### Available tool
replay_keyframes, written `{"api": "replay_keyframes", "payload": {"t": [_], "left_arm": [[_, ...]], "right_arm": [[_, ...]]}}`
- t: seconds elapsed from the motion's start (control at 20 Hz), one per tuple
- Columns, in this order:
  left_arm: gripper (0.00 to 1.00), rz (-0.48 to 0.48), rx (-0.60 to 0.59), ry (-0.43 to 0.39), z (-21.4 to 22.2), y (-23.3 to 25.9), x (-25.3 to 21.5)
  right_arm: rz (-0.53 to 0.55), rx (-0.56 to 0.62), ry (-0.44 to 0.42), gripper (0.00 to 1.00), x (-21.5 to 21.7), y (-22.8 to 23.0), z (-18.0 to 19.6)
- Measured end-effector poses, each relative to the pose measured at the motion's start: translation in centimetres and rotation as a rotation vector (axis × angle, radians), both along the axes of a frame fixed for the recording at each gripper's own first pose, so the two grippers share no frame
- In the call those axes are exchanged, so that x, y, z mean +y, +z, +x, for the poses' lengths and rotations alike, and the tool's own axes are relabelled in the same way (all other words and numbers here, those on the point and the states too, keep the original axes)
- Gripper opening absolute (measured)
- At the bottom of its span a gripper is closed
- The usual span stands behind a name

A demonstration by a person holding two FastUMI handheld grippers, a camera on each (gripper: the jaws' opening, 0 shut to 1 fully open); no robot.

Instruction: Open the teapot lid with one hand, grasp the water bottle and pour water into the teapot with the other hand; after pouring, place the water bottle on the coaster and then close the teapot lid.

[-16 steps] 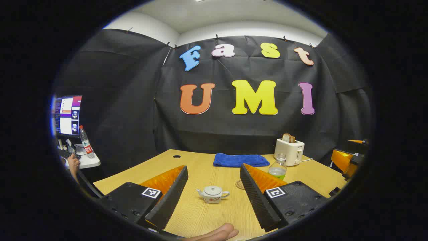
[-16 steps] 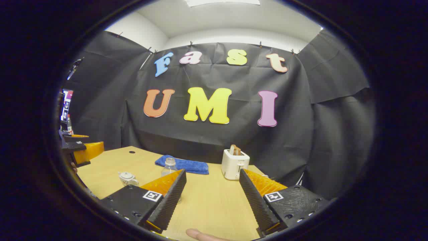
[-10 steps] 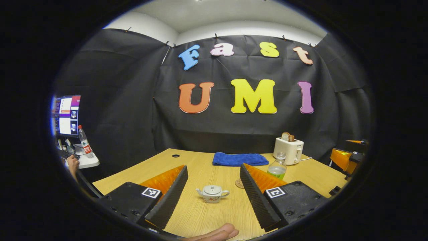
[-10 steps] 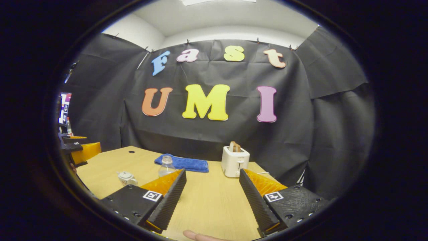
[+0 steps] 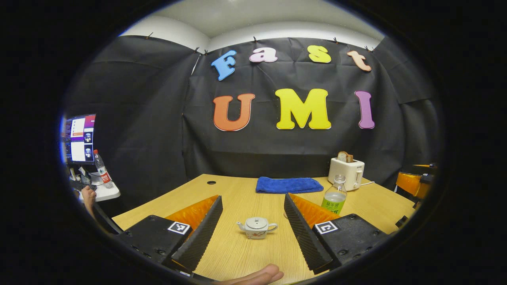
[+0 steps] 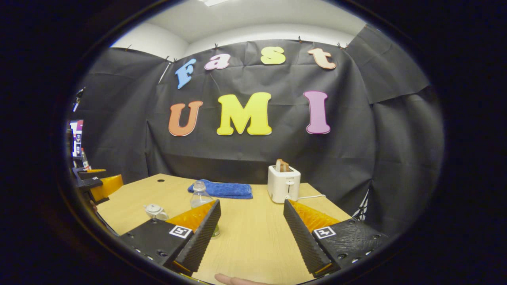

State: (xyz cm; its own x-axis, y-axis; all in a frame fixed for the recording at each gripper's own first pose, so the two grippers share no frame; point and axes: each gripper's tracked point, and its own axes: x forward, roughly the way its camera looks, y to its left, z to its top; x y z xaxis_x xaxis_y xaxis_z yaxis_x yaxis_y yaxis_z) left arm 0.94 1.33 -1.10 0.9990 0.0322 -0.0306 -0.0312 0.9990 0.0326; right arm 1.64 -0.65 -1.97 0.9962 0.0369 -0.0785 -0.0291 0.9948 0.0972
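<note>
Two grippers are held wide apart and empty above a light wooden table (image 5: pixel 237 253), with nothing between the fingers of either. In the left gripper view, the left gripper (image 5: pixel 253 229) is aimed at a small white teapot (image 5: pixel 257 228), which is framed between its spread fingers with the lid (image 5: pixel 256 222) seated on it; no contact has been made. The opening step is judged not yet begun: the lid is on and the water bottle (image 5: pixel 335 194) stands upright and untouched at about 2 o'clock from the teapot. The next move would seem to call for the left gripper to be brought down over the lid's small knob and closed on it gently, as little is offered there to grip. In the right gripper view, the right gripper (image 6: pixel 251 233) is pointed at bare tabletop, with the water bottle partly hidden behind its left finger at 10 o'clock and the teapot further out toward 9 o'clock; a turn toward the bottle would be needed. Offered by the left gripper view alone are the bottle's green label and a sliver of what may be the coaster beside the right finger. A white toaster (image 6: pixel 283 188) with bread and a folded blue towel (image 6: pixel 222 190) are seen at the table's far side.
</note>
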Motion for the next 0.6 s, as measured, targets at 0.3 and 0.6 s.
{"api": "replay_keyframes", "payload": {"t": [0.3,0.6], "left_arm": [[0.98,0.005,0.003,0.007,0.4,-0.4,0.3],[0.98,0.031,0.024,0.008,2.6,-2.3,0.6]], "right_arm": [[0.011,-0.01,0.001,0.95,0.0,0.4,-0.3],[0.023,-0.034,0.015,0.95,0.2,1.3,-0.9]]}}
